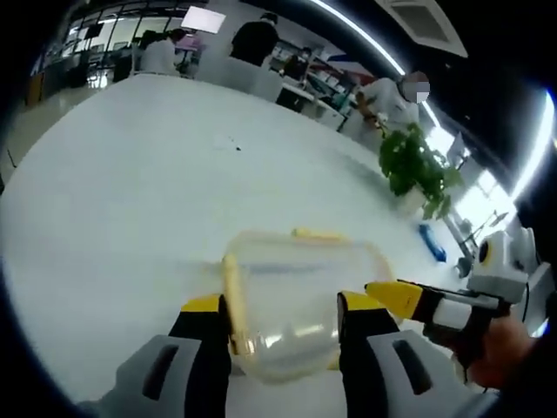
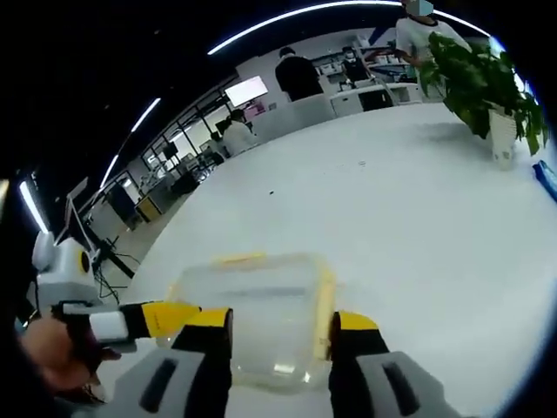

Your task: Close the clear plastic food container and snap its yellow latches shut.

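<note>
White table (image 1: 130,200) holds clear container (image 1: 296,296) between 2 spread grippers.

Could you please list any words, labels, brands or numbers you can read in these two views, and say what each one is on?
None can be read.
The clear container and its yellow latches carry no visible print.
The lit screen on the far wall is too small and blurred to read.
The blue object near the potted plant shows no legible label.
</note>
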A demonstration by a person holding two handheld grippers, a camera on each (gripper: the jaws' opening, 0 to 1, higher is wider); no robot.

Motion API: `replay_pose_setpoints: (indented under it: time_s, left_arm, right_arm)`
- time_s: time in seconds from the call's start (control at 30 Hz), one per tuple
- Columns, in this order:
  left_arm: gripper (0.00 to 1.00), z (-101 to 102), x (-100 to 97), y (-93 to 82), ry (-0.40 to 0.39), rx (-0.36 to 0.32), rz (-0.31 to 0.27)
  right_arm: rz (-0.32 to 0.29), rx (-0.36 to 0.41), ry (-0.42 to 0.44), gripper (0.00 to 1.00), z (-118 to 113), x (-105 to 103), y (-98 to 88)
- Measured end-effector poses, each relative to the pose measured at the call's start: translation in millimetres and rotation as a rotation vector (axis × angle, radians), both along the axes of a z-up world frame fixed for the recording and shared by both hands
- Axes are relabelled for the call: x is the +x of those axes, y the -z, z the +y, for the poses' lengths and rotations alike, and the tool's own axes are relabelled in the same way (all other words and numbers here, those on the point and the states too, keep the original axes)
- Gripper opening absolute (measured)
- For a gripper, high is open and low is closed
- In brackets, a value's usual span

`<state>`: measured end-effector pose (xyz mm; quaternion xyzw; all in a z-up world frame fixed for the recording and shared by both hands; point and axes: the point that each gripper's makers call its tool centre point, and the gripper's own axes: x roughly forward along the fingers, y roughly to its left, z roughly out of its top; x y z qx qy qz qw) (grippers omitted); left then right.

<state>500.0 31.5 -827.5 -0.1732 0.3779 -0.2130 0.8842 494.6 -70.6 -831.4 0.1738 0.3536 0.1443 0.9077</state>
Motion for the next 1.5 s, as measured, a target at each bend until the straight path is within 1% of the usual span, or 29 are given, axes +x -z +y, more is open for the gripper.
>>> replay_pose_setpoints:
  time_s: [0.07,0.13,0.2,0.23,0.27,0.3,0.53,0.73,0.83,1.0,1.17,1.2,1.27,1.33,1.37,1.43,1.47,1.5]
  left_arm:
    - [0.48,3.7,10.7,-0.6,-0.011,-0.004,-0.01]
    - [0.48,5.5,16.0,-0.5,-0.017,-0.007,-0.017]
    - [0.47,9.8,25.2,-0.2,-0.028,-0.013,-0.019]
    - [0.47,14.1,31.4,-0.5,-0.045,-0.027,-0.015]
    - [0.46,17.0,34.5,-0.2,-0.055,-0.036,-0.01]
    - [0.45,19.9,39.6,-0.4,-0.062,-0.043,-0.012]
    - [0.45,25.5,63.0,-0.9,-0.063,-0.039,-0.022]
    - [0.45,25.7,79.6,-1.7,-0.057,-0.04,-0.033]
    - [0.45,26.0,85.5,-1.9,-0.054,-0.035,-0.034]
    - [0.46,26.4,86.0,-1.9,-0.055,-0.03,-0.035]
    - [0.47,26.5,86.5,-2.1,-0.061,-0.023,-0.05]
    - [0.48,25.8,86.7,-1.9,-0.057,-0.026,-0.059]
    - [0.51,23.7,85.2,0.1,-0.041,-0.028,-0.053]
    - [0.56,24.2,84.4,1.3,-0.042,-0.025,-0.046]
    - [0.57,25.3,84.8,1.4,-0.043,-0.02,-0.054]
    - [0.57,27.3,83.2,-0.7,-0.03,-0.026,-0.072]
    - [0.6,29.7,83.9,-2.1,-0.033,-0.028,-0.083]
    - [0.65,34.7,87.3,-5.5,-0.057,-0.044,-0.109]
  right_arm:
    - [-0.002,0.0,-0.006,0.42,3.9,14.2,-0.4]
    - [-0.006,-0.001,-0.012,0.42,6.8,21.2,-1.5]
    - [-0.011,0.001,-0.018,0.42,9.8,28.0,-2.2]
    - [-0.012,0.0,-0.025,0.42,12.4,35.9,-2.3]
    - [-0.011,0.004,-0.027,0.42,13.2,38.0,-2.6]
    - [-0.013,0.004,-0.031,0.42,16.0,44.6,-2.8]
    - [-0.032,0.003,-0.03,0.42,23.3,64.9,-4.5]
    - [-0.029,0.001,-0.02,0.42,22.8,82.0,-5.4]
    - [-0.032,0.001,-0.016,0.42,23.0,83.8,-5.9]
    - [-0.044,0.005,-0.005,0.42,22.3,83.6,-6.1]
    - [-0.061,0.015,0.008,0.44,20.9,83.2,-6.5]
    - [-0.068,0.016,0.009,0.44,20.1,82.7,-6.7]
    - [-0.073,0.02,0.011,0.44,19.7,82.2,-7.1]
    - [-0.073,0.023,0.017,0.44,19.5,82.3,-7.0]
    - [-0.078,0.024,0.018,0.44,19.2,82.1,-8.0]
    - [-0.105,0.038,0.033,0.48,17.2,83.3,-13.6]
    - [-0.117,0.039,0.038,0.52,16.0,84.2,-15.5]
    - [-0.131,0.027,0.043,0.57,13.6,85.2,-16.8]
